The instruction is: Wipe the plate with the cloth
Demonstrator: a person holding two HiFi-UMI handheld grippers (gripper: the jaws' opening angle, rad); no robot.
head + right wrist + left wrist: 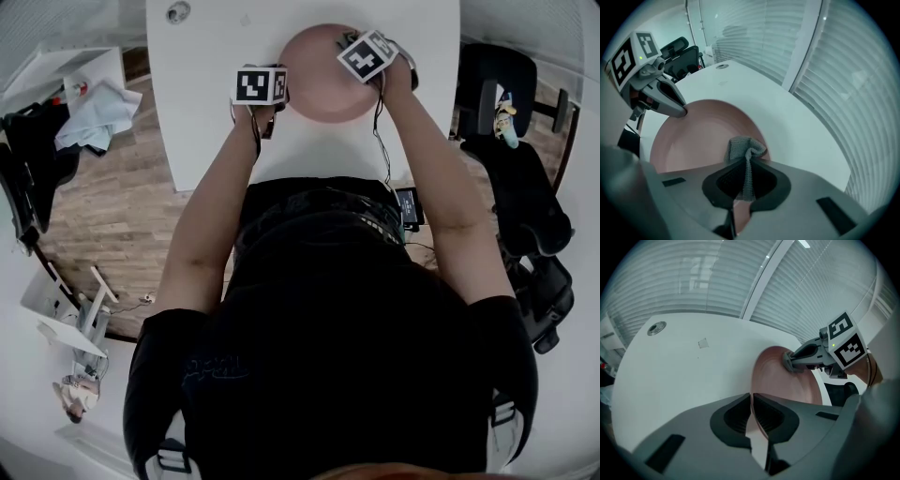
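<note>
Handling depends on two very different materials, listed here from the person's side outward. Both forearms reach forward over the near edge of the white surface (187, 94).

The left gripper (751, 411) is closed narrow on the left rim of the pink plate (323, 89), and the thin rim edge runs between its ribbed pads. The plate lies flat on the surface, directly ahead of the person. It appears rigid, smooth and shallow, with a raised rim. Whether it is ceramic or plastic cannot be determined. A smooth plate on a smooth surface will likely slide or spin under a wiping push, so the rim is the correct place to hold. It is the only part thin enough for the jaws, and a hold there leaves the well free. Treat the plate as breakable: clamp firmly, not hard.

Further out, the right gripper (740, 180) points steeply down over the plate's right part, clamped on the grey cloth (746, 149). The cloth is a light, limp, textured weave. It is pinched at a gathered fold, and a small wad protrudes beyond the fingertips, at or just above the plate; contact cannot be confirmed. That wad is the working face and should yield to the plate's curve. Too short a wad risks the jaw tips scraping the plate.

Beyond the plate, the surface runs to a round grommet (177, 12) near the far corner.
</note>
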